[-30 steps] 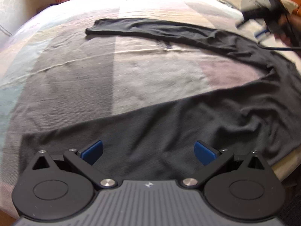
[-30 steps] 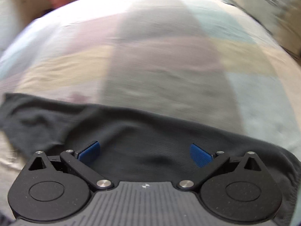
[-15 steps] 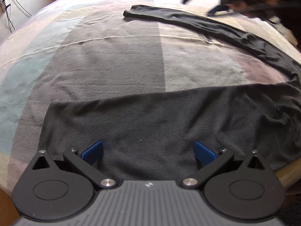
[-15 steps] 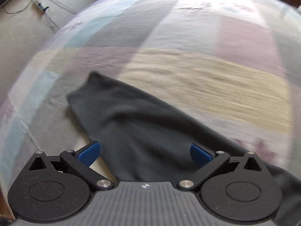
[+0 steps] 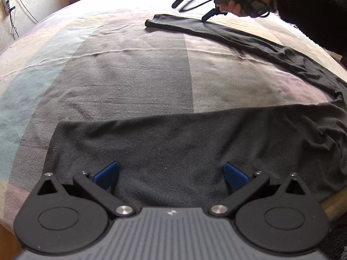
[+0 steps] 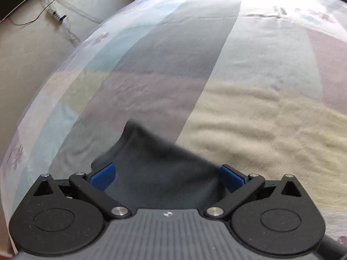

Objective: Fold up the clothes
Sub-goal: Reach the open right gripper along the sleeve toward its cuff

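While both jaws stay spread, the right gripper [image 6: 166, 174] has reached the garment's [image 5: 195, 147] sleeve end [image 6: 138, 134].

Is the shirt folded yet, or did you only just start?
Only just started. Done: the black shirt lies spread flat on the bed, sleeve stretched out. In hand: nothing gripped; the right tool sits open over the sleeve end, the left tool open over the body. Left: every fold.

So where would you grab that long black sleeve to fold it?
Probably at the cuff, the sleeve's free end, lying flat on the bedspread. Come down from above, open right gripper straddling its width, and pinch the edge so the whole sleeve follows toward the body.
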Tool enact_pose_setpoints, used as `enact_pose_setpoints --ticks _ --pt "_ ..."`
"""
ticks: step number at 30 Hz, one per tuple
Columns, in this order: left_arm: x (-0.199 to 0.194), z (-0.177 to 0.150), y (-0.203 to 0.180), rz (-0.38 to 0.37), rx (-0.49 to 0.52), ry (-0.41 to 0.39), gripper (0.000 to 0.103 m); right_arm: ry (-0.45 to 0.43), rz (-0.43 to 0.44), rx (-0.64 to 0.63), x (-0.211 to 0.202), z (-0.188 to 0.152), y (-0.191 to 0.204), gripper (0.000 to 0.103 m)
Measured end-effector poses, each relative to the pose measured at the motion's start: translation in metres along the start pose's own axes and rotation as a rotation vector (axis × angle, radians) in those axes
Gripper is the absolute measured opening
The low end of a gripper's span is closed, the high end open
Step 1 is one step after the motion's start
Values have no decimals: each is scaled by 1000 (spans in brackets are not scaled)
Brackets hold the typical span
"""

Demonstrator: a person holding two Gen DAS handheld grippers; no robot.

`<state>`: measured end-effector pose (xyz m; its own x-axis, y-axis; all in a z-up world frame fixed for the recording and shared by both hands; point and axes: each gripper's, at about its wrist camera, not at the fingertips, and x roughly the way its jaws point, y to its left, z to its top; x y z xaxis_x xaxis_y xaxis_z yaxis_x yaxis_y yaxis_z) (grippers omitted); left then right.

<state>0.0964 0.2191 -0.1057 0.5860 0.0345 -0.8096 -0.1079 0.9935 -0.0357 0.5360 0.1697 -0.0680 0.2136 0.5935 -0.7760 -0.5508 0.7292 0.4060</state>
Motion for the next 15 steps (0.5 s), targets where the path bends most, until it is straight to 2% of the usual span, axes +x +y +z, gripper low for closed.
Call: enact_pose_setpoints --ticks 4,8,11,15 --pt "1 0 0 1 -2 -10 102 74 88 -34 -4 -9 21 103" --pt "-1 -2 1 -3 -6 -17 102 170 99 -95 19 -19 48 103" --pt "-1 -2 2 -7 -11 -23 102 162 76 -121 35 -21 66 103" --pt "0 -2 3 -9 -20 -34 102 140 159 -102 36 -11 80 103"
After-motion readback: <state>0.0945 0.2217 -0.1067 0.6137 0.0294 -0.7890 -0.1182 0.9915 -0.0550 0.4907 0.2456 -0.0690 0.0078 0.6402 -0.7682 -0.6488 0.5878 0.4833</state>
